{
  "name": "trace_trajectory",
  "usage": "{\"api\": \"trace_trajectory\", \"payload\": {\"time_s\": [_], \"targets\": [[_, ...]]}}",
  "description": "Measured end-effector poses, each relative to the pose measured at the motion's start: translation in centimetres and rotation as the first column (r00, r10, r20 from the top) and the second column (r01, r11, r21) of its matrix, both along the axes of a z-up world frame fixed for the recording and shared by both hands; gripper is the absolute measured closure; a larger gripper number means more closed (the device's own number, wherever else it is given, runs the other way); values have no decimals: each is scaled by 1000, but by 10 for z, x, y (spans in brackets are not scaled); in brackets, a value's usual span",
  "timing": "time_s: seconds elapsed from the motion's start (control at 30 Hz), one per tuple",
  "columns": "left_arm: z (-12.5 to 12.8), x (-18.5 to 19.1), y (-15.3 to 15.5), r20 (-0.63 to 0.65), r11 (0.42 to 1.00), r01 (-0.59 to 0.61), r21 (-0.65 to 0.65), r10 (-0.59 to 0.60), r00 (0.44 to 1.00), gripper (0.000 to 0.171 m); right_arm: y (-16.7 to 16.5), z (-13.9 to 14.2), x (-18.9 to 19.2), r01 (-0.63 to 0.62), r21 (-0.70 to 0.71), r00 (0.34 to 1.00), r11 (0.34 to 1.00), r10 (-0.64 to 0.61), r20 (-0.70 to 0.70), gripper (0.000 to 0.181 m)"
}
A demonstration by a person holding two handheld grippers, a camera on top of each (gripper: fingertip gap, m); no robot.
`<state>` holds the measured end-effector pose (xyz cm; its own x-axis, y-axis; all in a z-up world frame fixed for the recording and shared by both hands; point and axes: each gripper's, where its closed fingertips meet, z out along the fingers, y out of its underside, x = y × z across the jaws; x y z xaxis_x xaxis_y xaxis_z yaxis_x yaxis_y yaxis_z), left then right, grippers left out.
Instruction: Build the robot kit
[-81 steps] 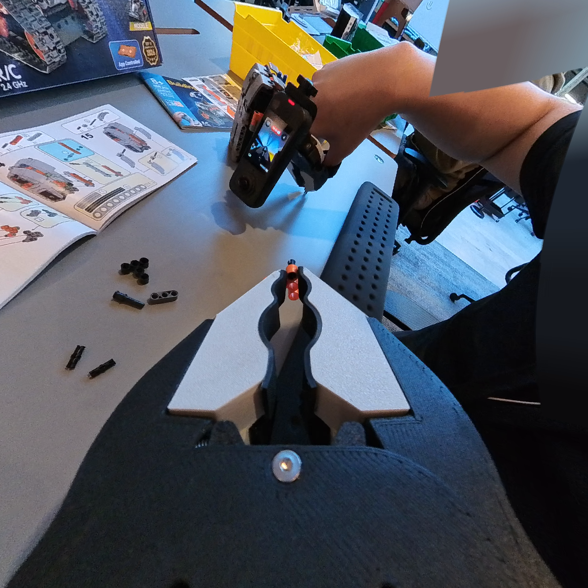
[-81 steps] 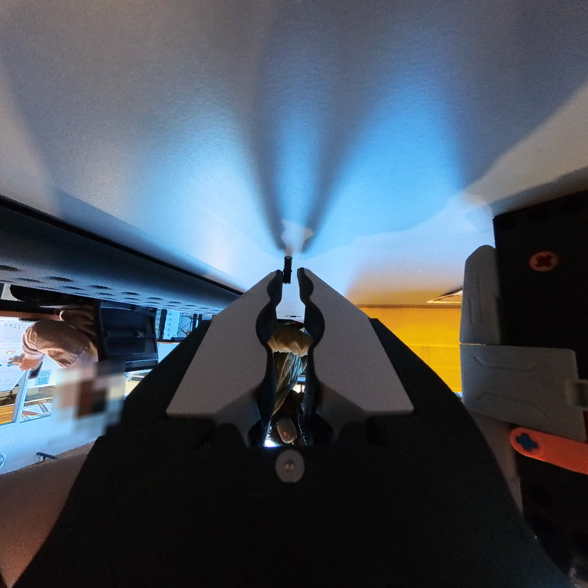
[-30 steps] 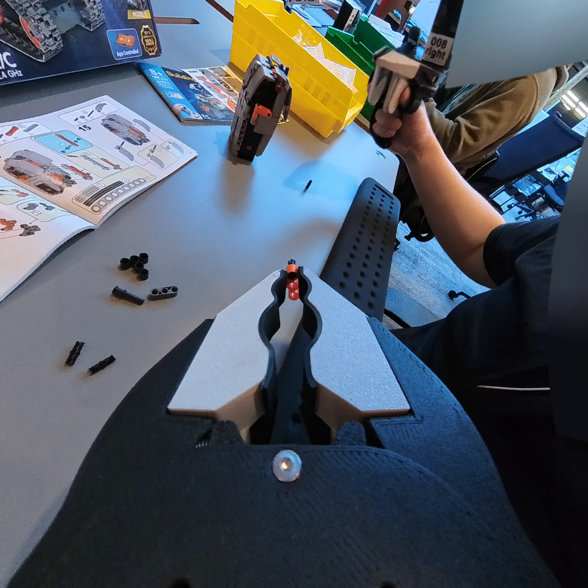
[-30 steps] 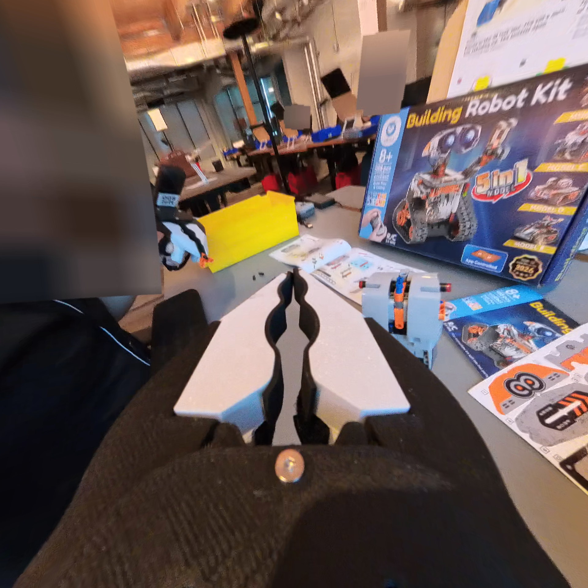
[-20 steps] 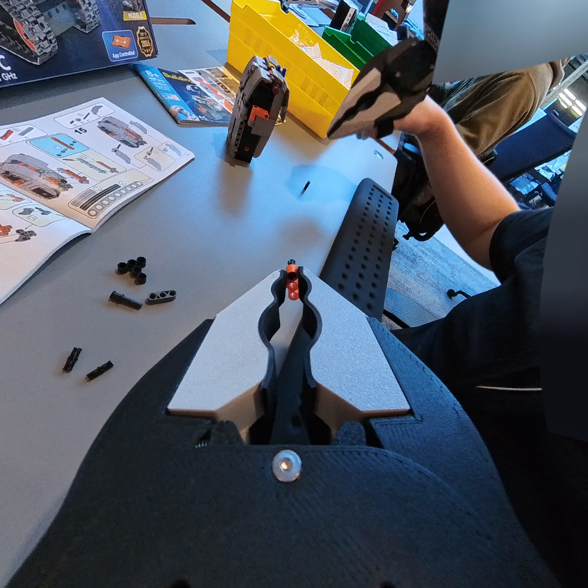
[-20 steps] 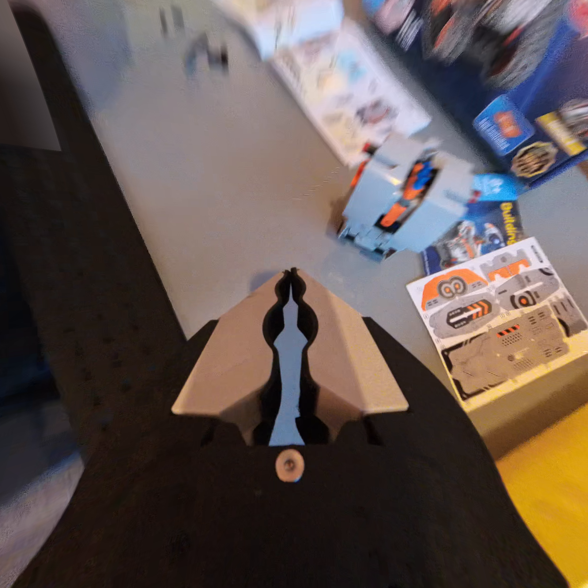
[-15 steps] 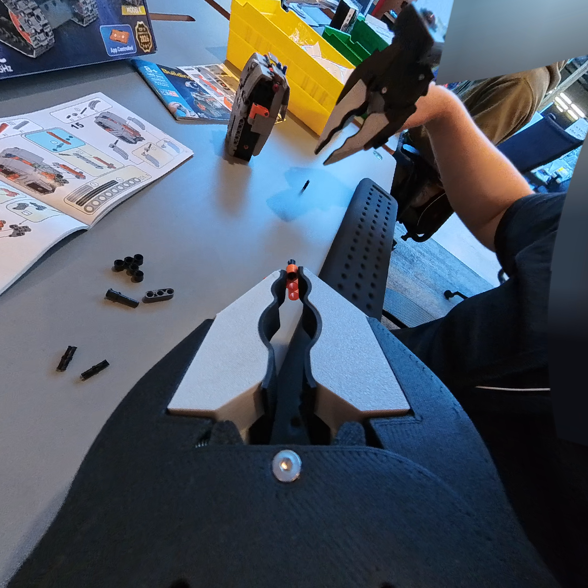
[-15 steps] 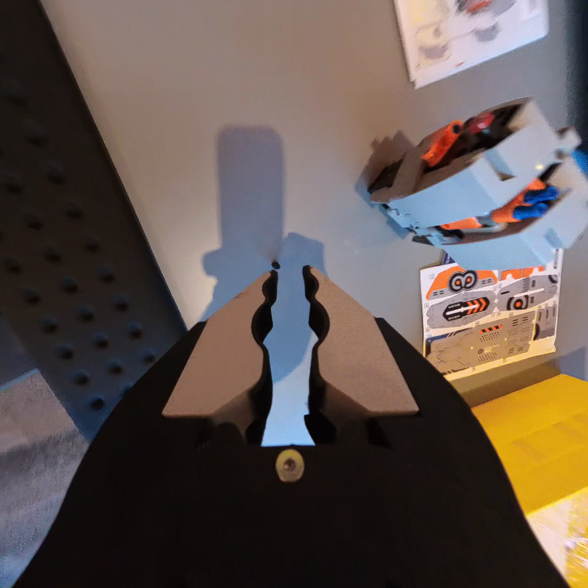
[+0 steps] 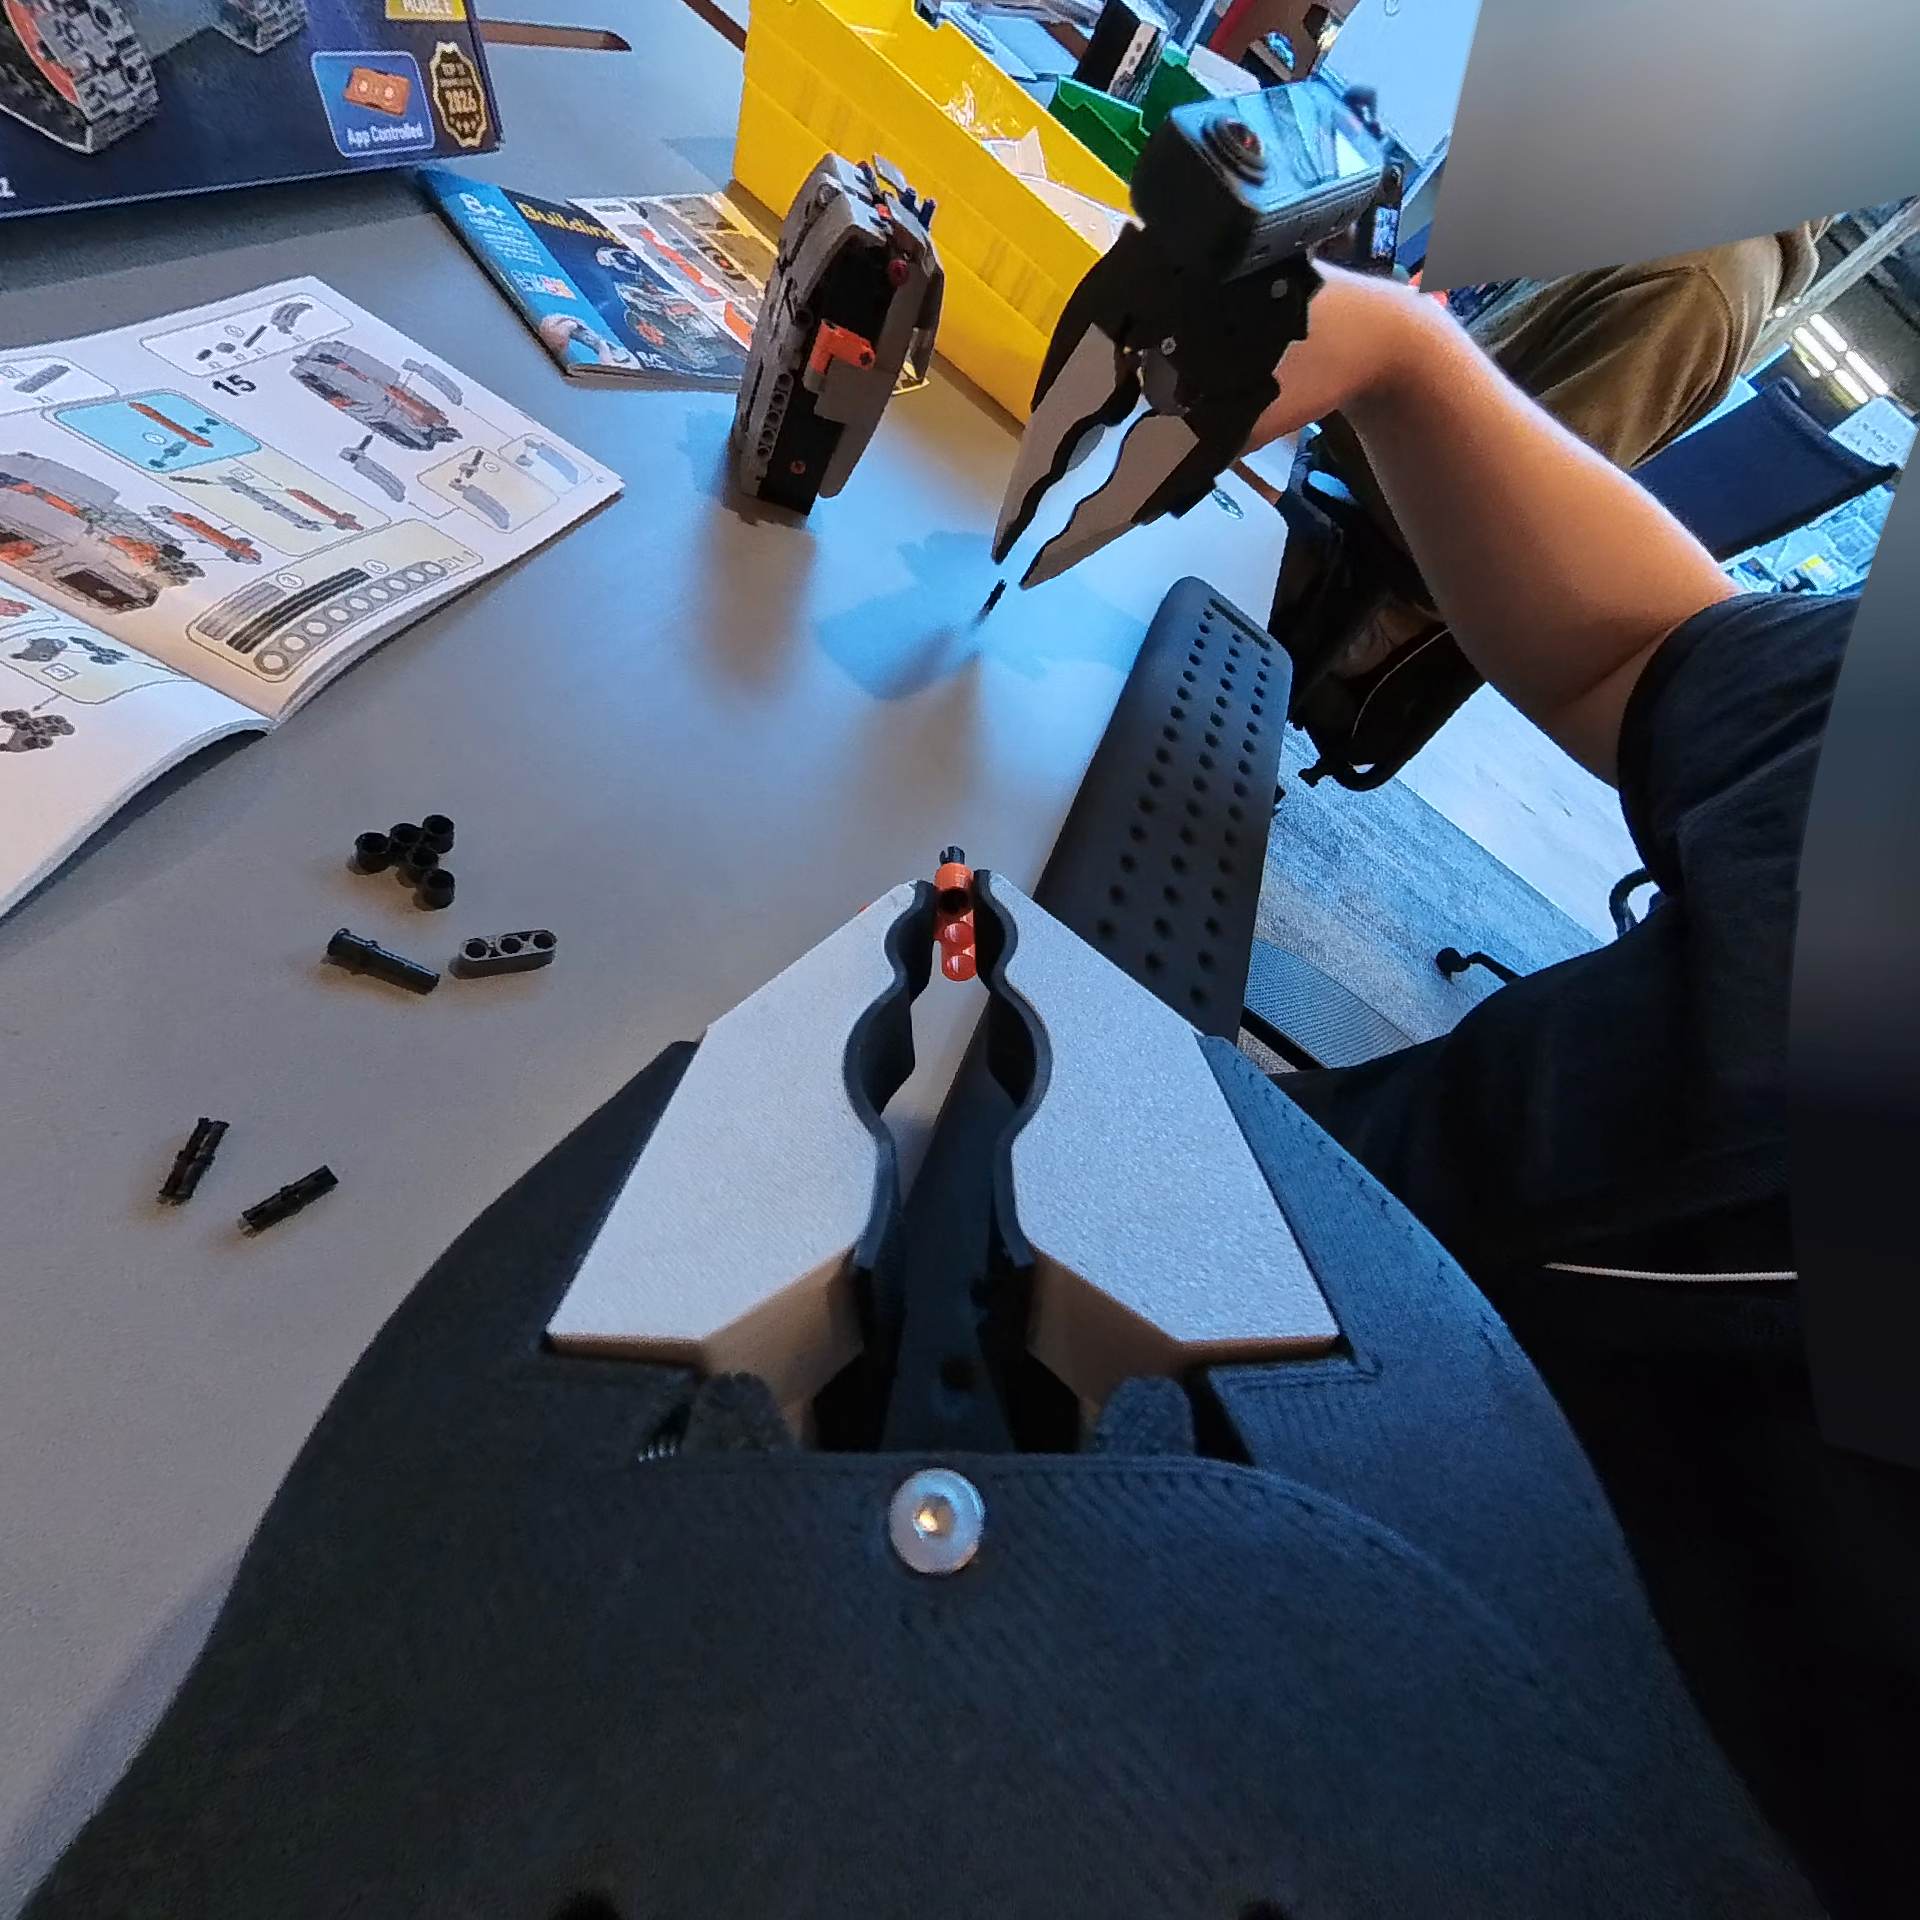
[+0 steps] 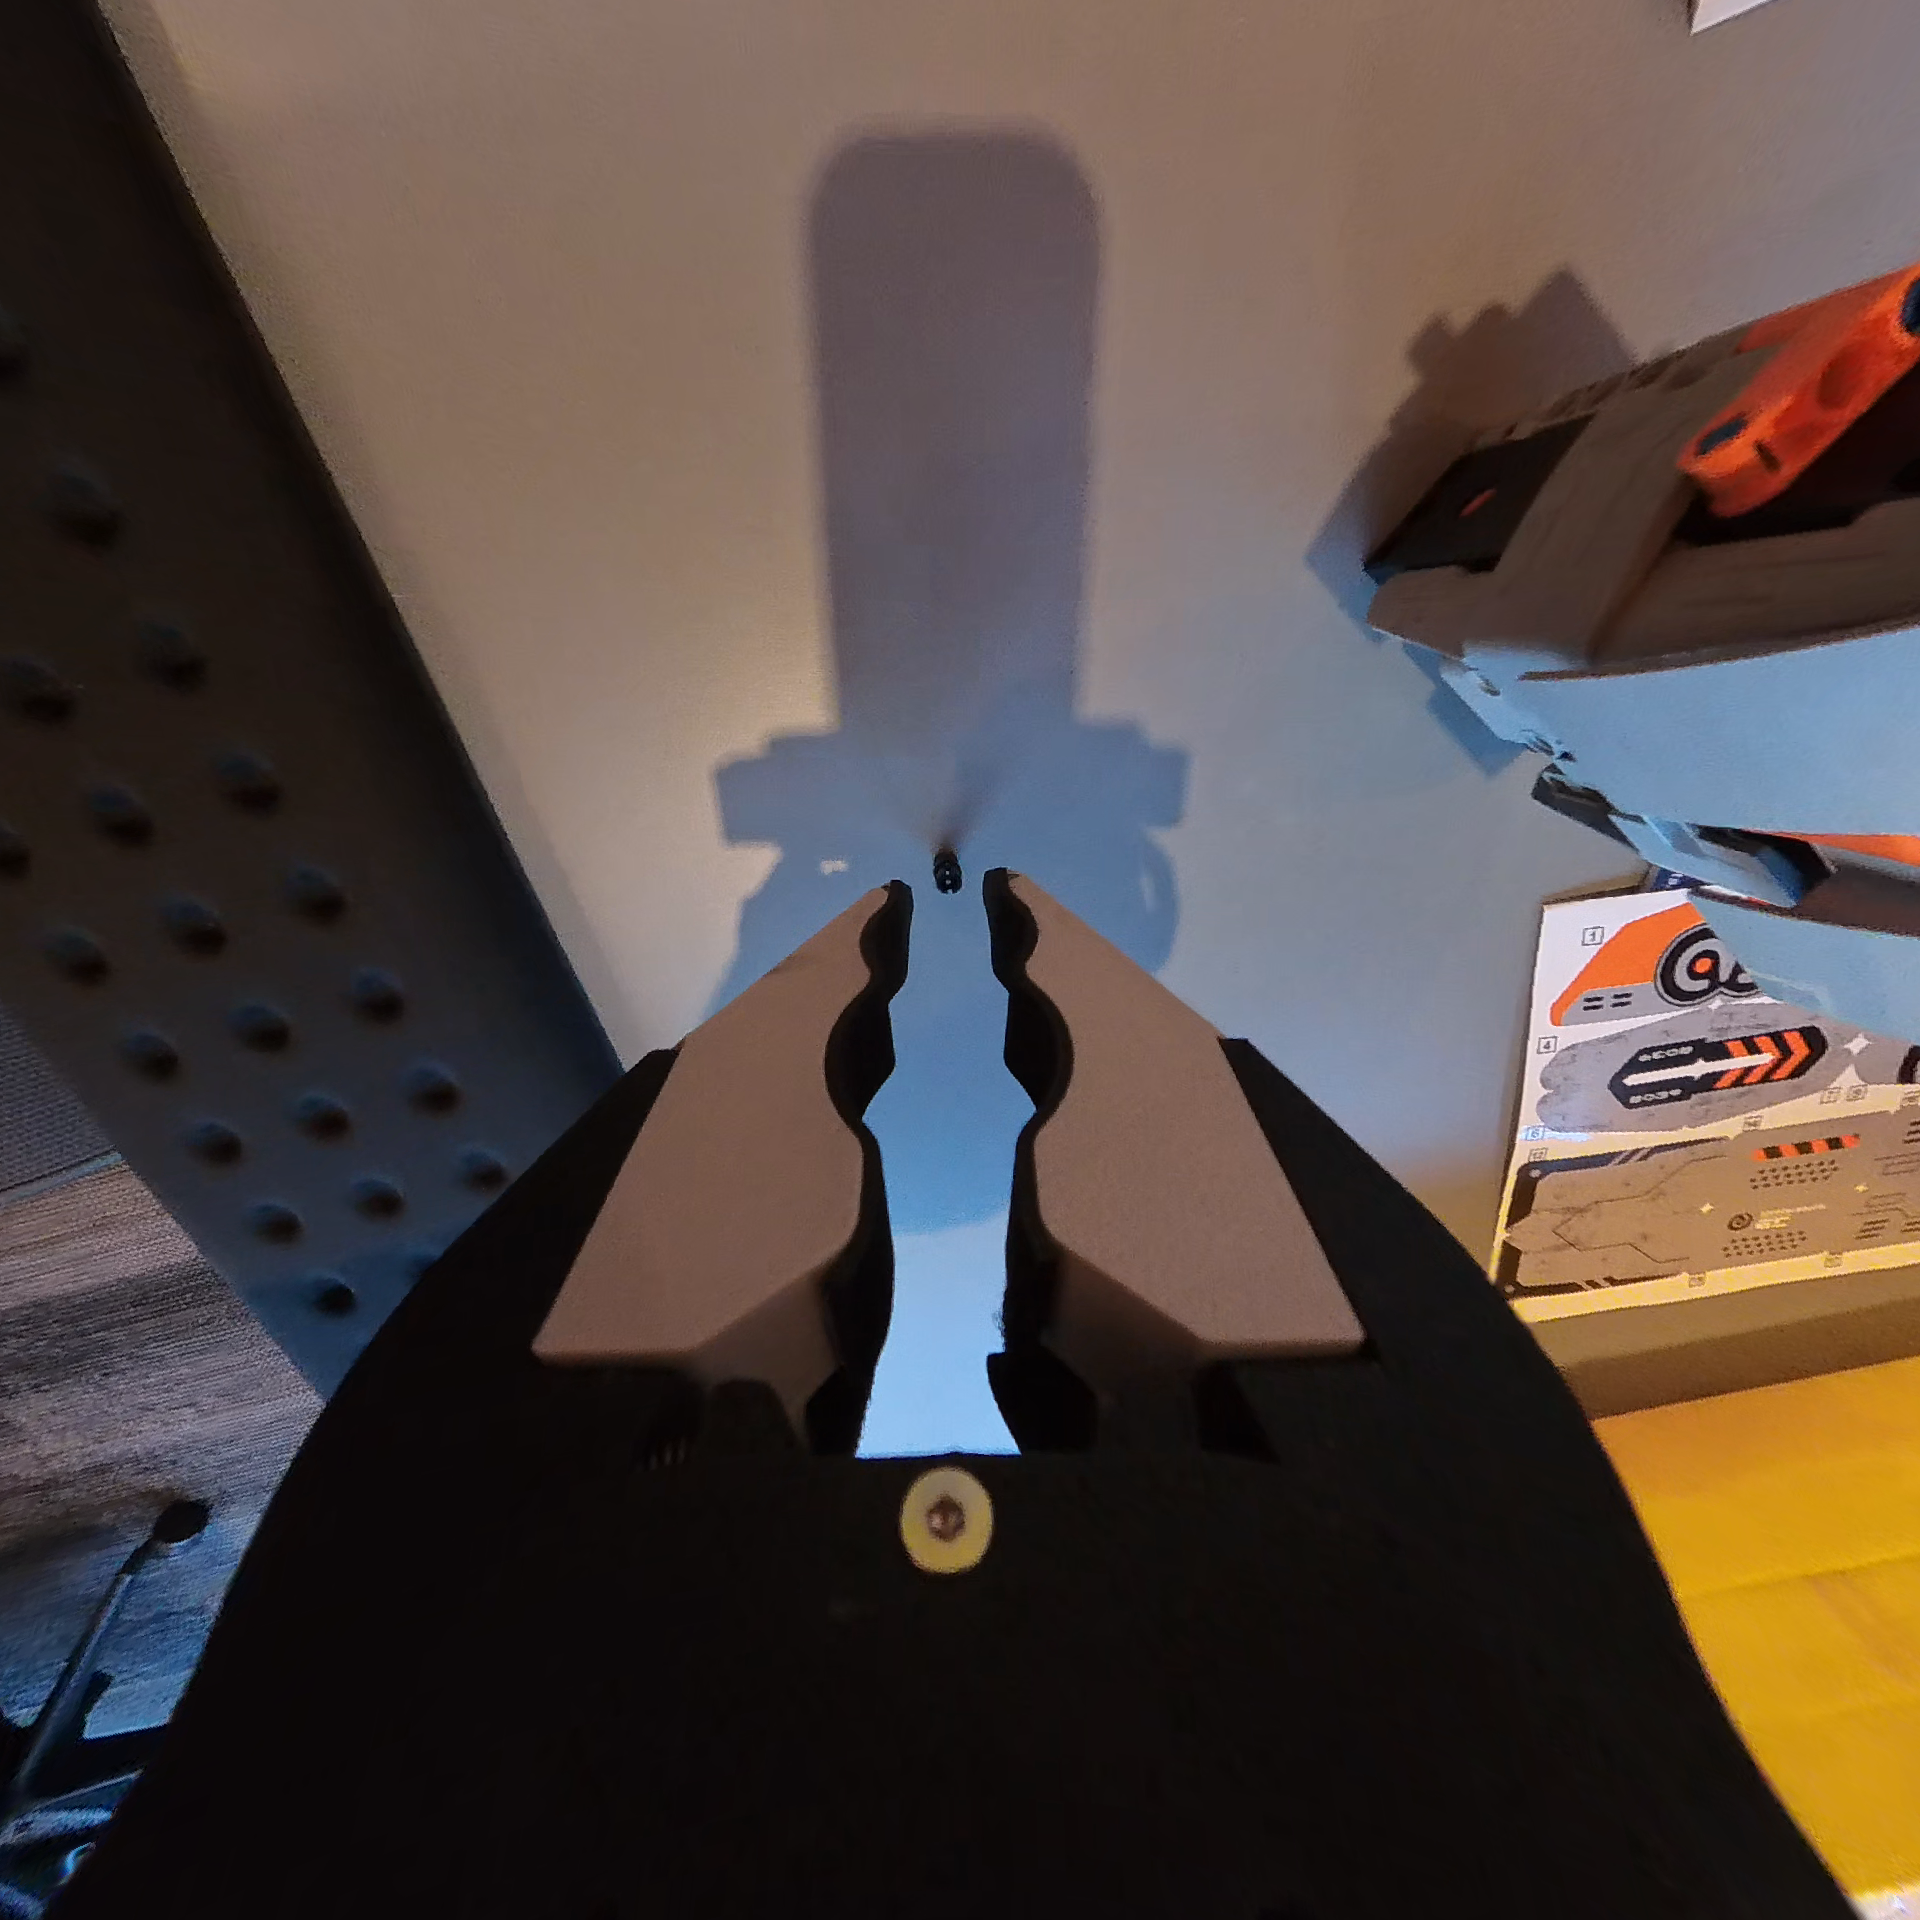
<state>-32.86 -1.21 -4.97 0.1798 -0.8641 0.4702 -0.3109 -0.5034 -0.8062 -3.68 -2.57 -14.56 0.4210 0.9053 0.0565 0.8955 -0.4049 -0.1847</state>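
My left gripper (image 9: 954, 891) is shut on a small orange connector piece (image 9: 953, 928) with a black pin at its tip, held above the grey table's near edge. My right gripper (image 10: 947, 883) is open and points straight down at a small black pin (image 10: 947, 869) standing on end on the table (image 10: 623, 312), just beyond its fingertips. In the left wrist view the right gripper (image 9: 1013, 566) hangs just above that pin (image 9: 994, 597). A grey and orange built model (image 9: 836, 338) stands upright left of it and also shows in the right wrist view (image 10: 1683, 634).
Loose black pins and connectors (image 9: 405, 847) lie at the left, beside an open instruction booklet (image 9: 260, 488). A yellow bin (image 9: 935, 135) and a blue kit box (image 9: 239, 94) stand at the back. A sticker sheet (image 10: 1714, 1122) lies right. A black perforated chair arm (image 9: 1174, 790) runs along the table edge. There is about 30 centimeters between the tips of the two grippers.
My right gripper let go of the black pin, swung up and away, then came back down open over the pin on the table. My left gripper has stayed shut on the orange piece.
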Motion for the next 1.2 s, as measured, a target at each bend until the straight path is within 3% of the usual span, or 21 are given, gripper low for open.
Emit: {"api": "trace_trajectory", "payload": {"time_s": [1.2], "targets": [[-3, -2, -2, -6, 1000, 4, -9, -4, 1000, 168, 1, -12, 2, 44, -40, 998, 998, -45, -32, 172]]}}
